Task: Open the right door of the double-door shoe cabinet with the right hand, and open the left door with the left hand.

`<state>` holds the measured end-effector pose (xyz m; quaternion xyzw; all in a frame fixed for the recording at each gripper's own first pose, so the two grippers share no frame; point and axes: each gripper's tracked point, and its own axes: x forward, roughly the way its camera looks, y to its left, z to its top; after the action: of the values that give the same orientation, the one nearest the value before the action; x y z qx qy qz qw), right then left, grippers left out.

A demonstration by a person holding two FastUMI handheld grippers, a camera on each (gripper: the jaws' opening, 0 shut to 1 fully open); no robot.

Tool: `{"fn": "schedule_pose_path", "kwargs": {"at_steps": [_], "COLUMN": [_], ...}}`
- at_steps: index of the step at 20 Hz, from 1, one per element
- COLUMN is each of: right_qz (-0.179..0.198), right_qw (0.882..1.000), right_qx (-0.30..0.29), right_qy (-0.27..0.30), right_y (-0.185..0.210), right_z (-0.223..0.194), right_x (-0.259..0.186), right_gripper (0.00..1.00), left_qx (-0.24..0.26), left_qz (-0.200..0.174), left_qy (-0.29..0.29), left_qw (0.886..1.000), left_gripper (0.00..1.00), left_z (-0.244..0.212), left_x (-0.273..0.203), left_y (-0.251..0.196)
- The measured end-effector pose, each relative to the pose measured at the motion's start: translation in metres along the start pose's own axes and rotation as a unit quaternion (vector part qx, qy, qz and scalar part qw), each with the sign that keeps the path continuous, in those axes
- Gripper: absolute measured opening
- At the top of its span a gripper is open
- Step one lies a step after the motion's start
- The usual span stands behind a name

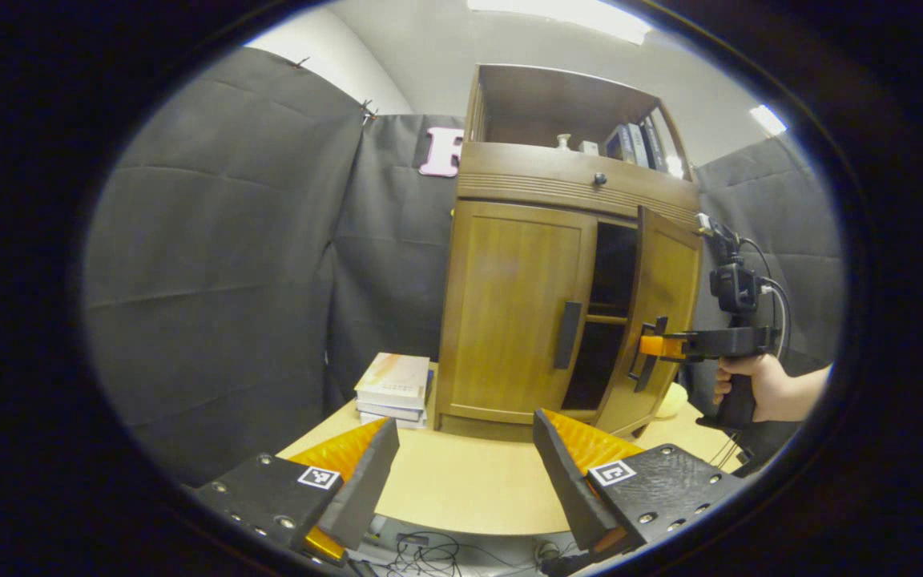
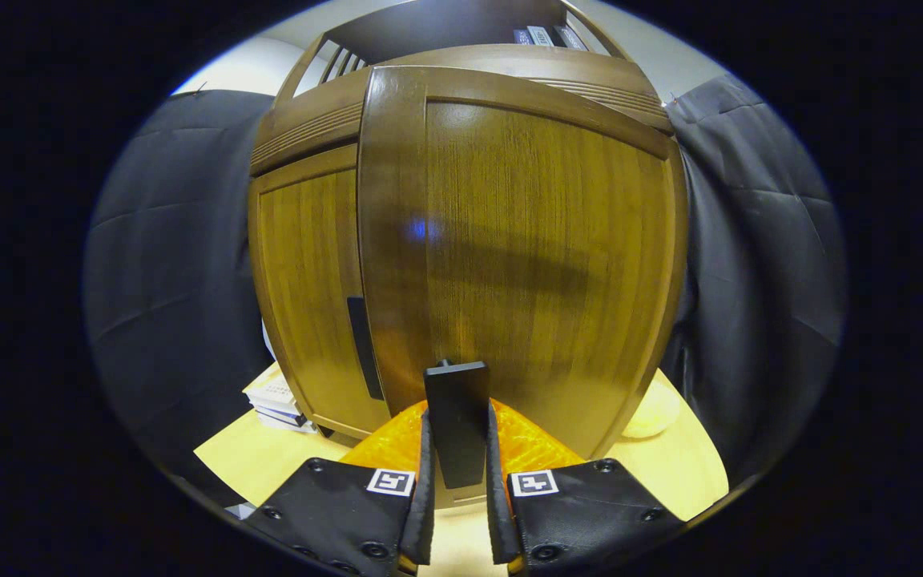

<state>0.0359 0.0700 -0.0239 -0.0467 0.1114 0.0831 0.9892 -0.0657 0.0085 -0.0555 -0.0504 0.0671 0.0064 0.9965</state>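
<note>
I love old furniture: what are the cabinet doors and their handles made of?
The right door and left door look like wood or wood veneer: visible grain, glossy varnish reflecting light. The handle held in the right tongs looks matte black, plastic or painted metal; unclear which.

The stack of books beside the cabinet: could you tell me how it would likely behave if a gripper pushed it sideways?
The stack of books lies flat on the table, so it should slide rather than tip. The books sit loosely, edges not quite flush, so the top one may shift off the rest. They look stiff and fairly heavy, probably needing a firm push.
</note>
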Motion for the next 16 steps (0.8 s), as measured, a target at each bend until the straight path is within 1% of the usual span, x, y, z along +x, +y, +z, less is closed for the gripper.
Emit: {"fn": "schedule_pose_path", "kwargs": {"at_steps": [2,5,6,7,9,11,13,14,16], "right_qz": [-0.004,-0.001,0.001,0.003,0.011,0.024,0.036,0.041,0.052], "right_qw": [1.000,1.000,1.000,1.000,0.998,0.997,0.997,0.997,0.997], "right_qx": [0.003,0.013,0.013,0.018,0.046,0.065,0.053,0.046,0.045], "right_qy": [0.007,0.016,0.017,0.021,0.034,0.042,0.043,0.043,0.046], "right_y": [-0.005,-0.014,-0.017,-0.021,-0.027,-0.035,-0.042,-0.047,-0.056], "right_z": [-0.005,-0.010,-0.011,-0.014,-0.019,-0.024,-0.028,-0.030,-0.033], "right_x": [-0.010,-0.025,-0.030,-0.036,-0.044,-0.052,-0.063,-0.066,-0.073], "right_gripper": [0.29,0.30,0.29,0.30,0.29,0.29,0.29,0.29,0.30], "left_qx": [-0.007,-0.004,-0.005,-0.008,-0.026,-0.031,-0.012,-0.003,0.007], "left_qz": [-0.023,-0.040,-0.045,-0.049,-0.057,-0.052,-0.028,-0.023,-0.024], "left_qy": [-0.010,-0.025,-0.029,-0.028,-0.027,-0.037,-0.035,-0.037,-0.044], "left_qw": [1.000,0.999,0.999,0.998,0.998,0.998,0.999,0.999,0.999], "left_gripper": [0.99,0.99,0.99,0.99,0.99,0.99,0.99,0.99,0.99], "left_z": [0.015,0.039,0.044,0.047,0.051,0.063,0.066,0.068,0.071], "left_x": [-0.003,0.002,0.008,0.013,0.015,0.021,0.028,0.029,0.032], "left_y": [-0.019,-0.026,-0.031,-0.036,-0.052,-0.066,-0.071,-0.079,-0.100]}}
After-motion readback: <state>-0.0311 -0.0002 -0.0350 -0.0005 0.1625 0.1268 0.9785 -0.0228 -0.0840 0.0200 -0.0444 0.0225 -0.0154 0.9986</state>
